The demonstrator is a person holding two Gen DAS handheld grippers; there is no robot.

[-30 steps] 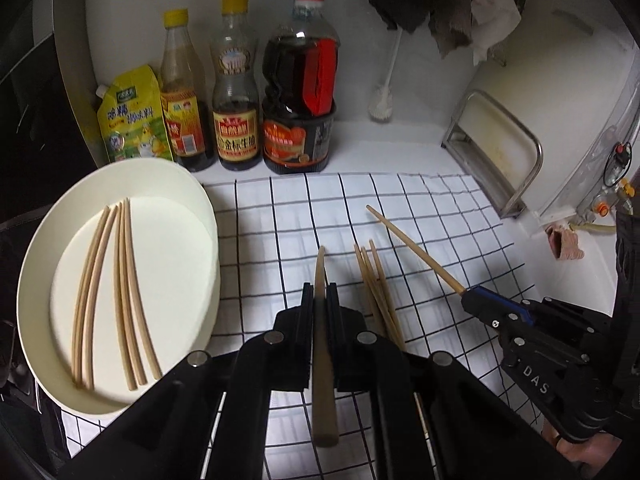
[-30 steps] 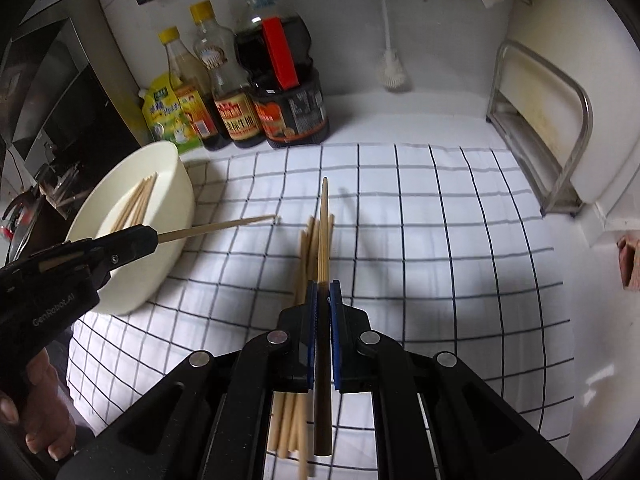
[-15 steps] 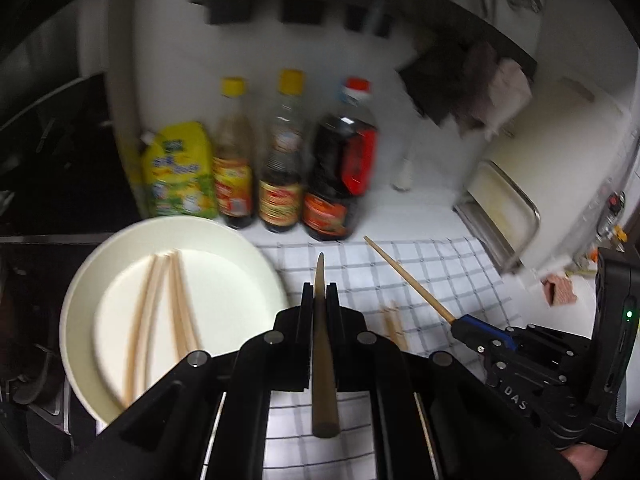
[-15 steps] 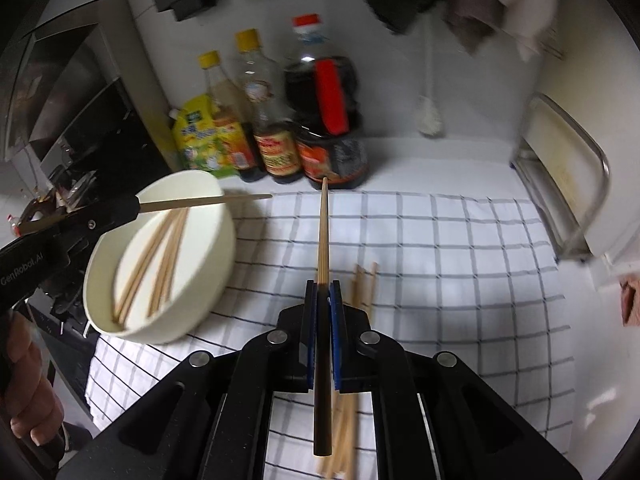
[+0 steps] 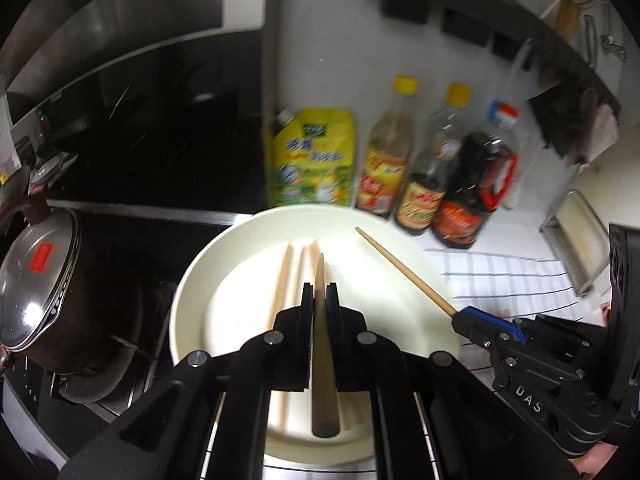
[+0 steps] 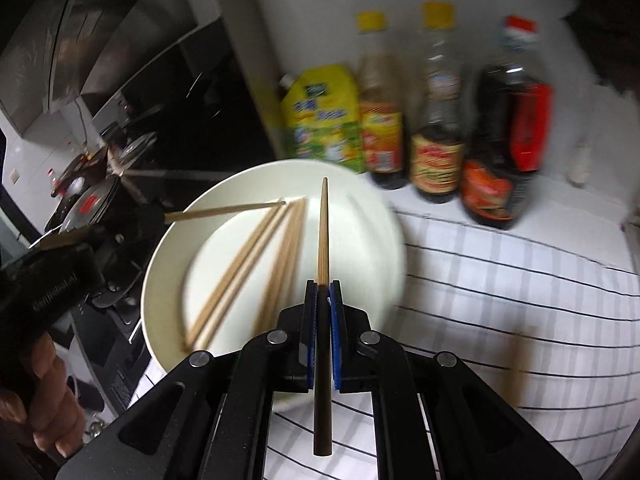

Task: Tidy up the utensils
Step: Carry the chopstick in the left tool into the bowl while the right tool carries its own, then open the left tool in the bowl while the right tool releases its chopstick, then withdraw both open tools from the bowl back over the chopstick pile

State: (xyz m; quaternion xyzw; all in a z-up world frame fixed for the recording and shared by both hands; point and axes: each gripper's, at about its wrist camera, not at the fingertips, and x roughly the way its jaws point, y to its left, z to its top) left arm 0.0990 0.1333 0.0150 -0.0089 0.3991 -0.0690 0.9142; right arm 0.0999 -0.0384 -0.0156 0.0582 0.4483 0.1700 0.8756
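Note:
A cream plate (image 5: 192, 292) (image 6: 372, 216) holds several wooden chopsticks (image 5: 282, 284) (image 6: 248, 264). My left gripper (image 5: 319, 292) is shut on a chopstick (image 5: 320, 320) and holds it over the plate; it also shows in the right wrist view (image 6: 160, 214), its chopstick (image 6: 224, 211) reaching over the plate's left rim. My right gripper (image 6: 323, 292) is shut on another chopstick (image 6: 322, 232) whose tip is above the plate; it shows in the left wrist view (image 5: 460, 314) with its chopstick (image 5: 404, 272) slanting over the plate's right side.
A yellow pouch (image 5: 312, 156) and three sauce bottles (image 5: 424, 160) stand against the wall behind the plate. A pot with a glass lid (image 5: 36, 284) sits on the stove at left. A checked cloth (image 6: 500, 280) lies to the right, a blurred chopstick (image 6: 520, 356) on it.
Both grippers have swung left from the checked cloth to above the plate, each still holding its chopstick. The stove and pot have come into view.

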